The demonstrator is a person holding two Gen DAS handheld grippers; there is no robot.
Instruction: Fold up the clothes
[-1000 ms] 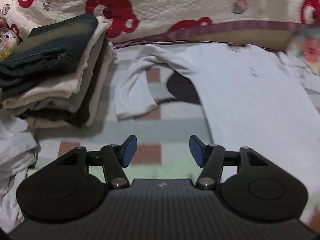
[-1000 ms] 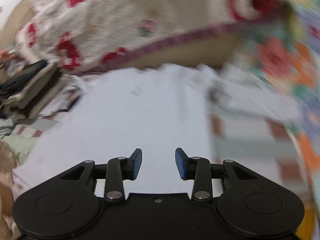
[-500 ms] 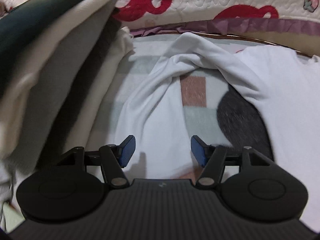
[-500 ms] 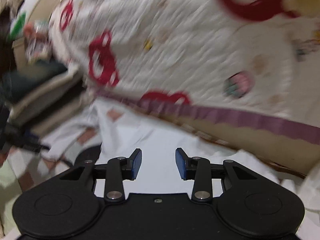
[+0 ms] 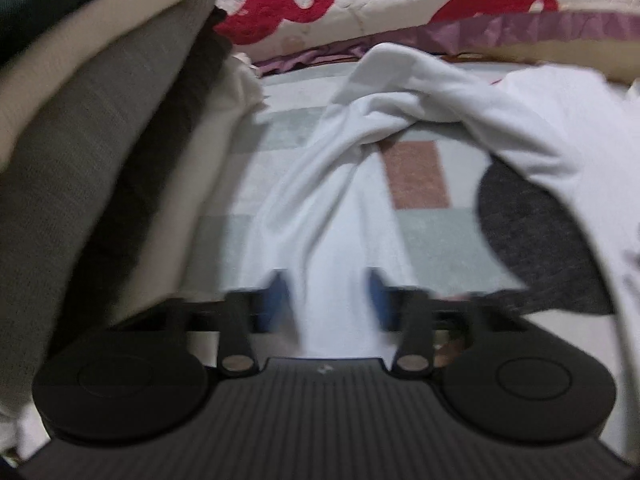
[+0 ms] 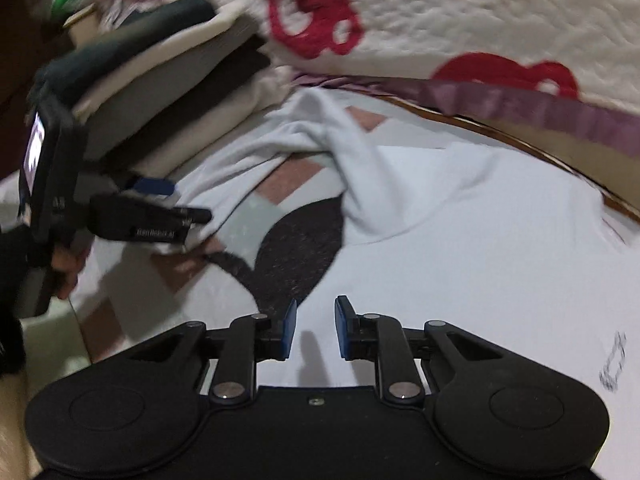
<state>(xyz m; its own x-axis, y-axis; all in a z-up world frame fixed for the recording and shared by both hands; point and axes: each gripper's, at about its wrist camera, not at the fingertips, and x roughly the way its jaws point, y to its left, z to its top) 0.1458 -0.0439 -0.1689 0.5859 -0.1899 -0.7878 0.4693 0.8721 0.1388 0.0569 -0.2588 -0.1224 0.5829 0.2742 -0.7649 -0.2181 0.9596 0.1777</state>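
Observation:
A white long-sleeved shirt (image 6: 500, 240) lies spread on a patterned blanket (image 6: 296, 248). Its left sleeve (image 5: 332, 208) runs toward me in the left wrist view, bunched near the shoulder. My left gripper (image 5: 326, 300) is open, its blurred blue pads on either side of the sleeve's cuff end. It also shows in the right wrist view (image 6: 168, 200), at the sleeve's end. My right gripper (image 6: 316, 328) is open and empty, low over the shirt's body near the armpit.
A stack of folded clothes (image 5: 100, 140), dark green on top, stands close on the left, also seen in the right wrist view (image 6: 160, 72). A cream quilt with red bears (image 6: 460, 20) rises behind the shirt.
My left gripper has moved forward over the sleeve, and its pads have come closer together around it. My right gripper has swung left and down toward the shirt's body.

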